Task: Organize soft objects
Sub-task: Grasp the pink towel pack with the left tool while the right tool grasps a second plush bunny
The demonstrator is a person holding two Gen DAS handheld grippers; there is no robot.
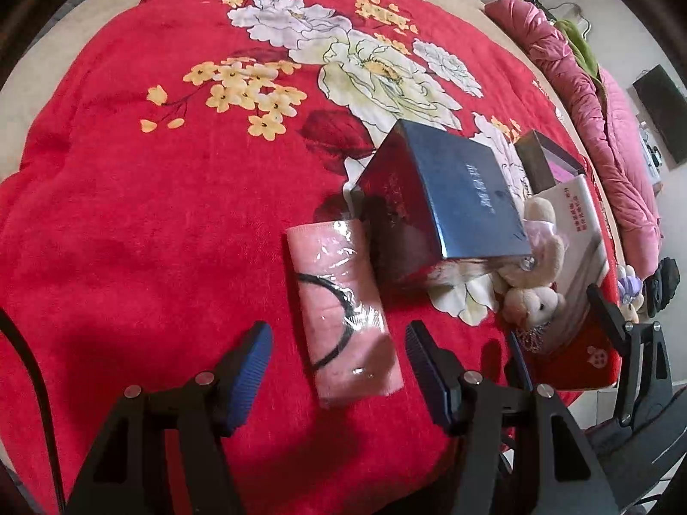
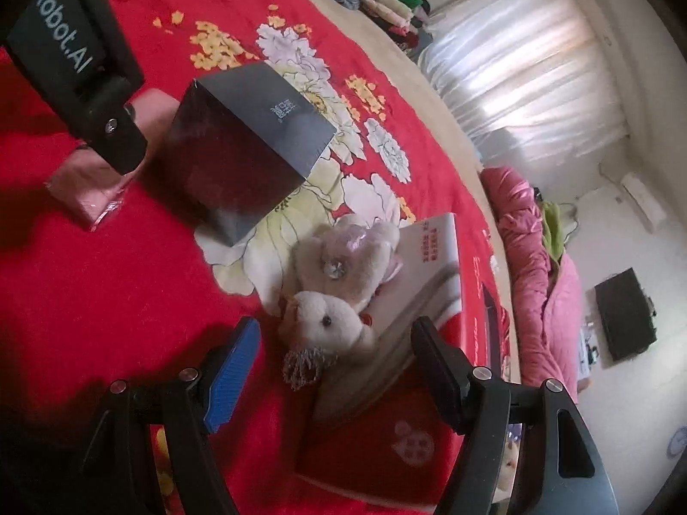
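Observation:
A pink folded towel in clear plastic wrap [image 1: 343,309] lies on the red floral blanket [image 1: 150,214]. My left gripper [image 1: 339,339] hovers open over its near end, with a finger on each side and a gap to both pads. A beige teddy bear [image 2: 339,274] leans against a red and white box [image 2: 386,407]. My right gripper [image 2: 335,330] is open around the bear's head, pads not touching it. The left gripper's black body [image 2: 98,98] covers part of the towel [image 2: 86,180] in the right wrist view.
A dark glossy box [image 1: 451,197] [image 2: 249,137] stands between towel and bear. A smaller brown box [image 1: 541,159] sits behind it. A pink quilt [image 2: 536,266] runs along the bed's far edge. A small plush with a purple flower [image 1: 629,287] lies at the right edge.

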